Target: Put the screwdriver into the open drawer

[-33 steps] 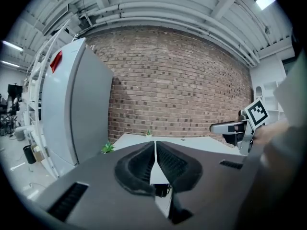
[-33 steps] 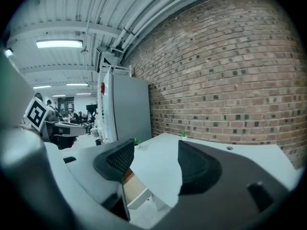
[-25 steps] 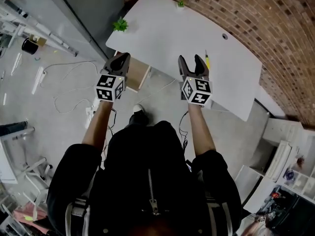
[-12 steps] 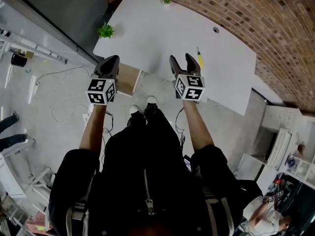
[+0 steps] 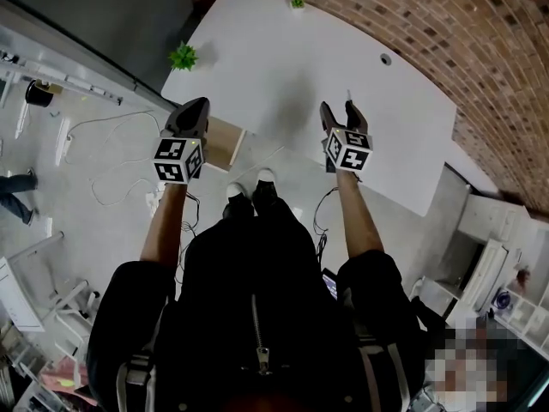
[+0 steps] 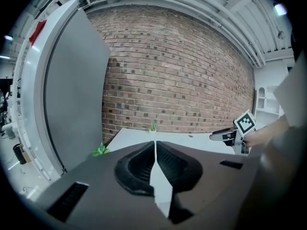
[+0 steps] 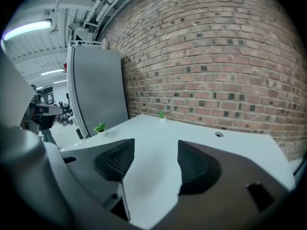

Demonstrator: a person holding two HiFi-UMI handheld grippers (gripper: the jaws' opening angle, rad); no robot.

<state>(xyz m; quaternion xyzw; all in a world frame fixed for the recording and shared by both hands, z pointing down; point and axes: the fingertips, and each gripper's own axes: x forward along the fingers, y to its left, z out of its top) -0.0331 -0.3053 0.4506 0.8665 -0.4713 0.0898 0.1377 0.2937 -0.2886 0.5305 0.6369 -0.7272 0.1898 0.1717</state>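
On the white table [image 5: 274,67], only a thin end of the screwdriver [image 5: 348,95] shows, just past my right gripper [image 5: 339,108], which hovers over it and hides the rest. In the right gripper view that gripper [image 7: 156,150] is open, with bare tabletop between its jaws and no screwdriver in sight. My left gripper [image 5: 196,106] is shut and empty, held above the open wooden drawer [image 5: 225,140] at the table's near left edge. Its jaws [image 6: 154,145] meet with only a slit between them. The right gripper [image 6: 230,135] appears off to the right in the left gripper view.
Two small green plants [image 5: 182,57] [image 5: 297,2] stand at the table's left and far edges. A cable hole [image 5: 385,58] lies at the far right. A brick wall [image 5: 446,24] bounds the back, and a grey partition [image 5: 103,7] stands to the left. Cables [image 5: 111,183] trail on the floor.
My right gripper has shifted right and forward over the screwdriver, so its yellow handle is now covered. The left gripper has barely moved.
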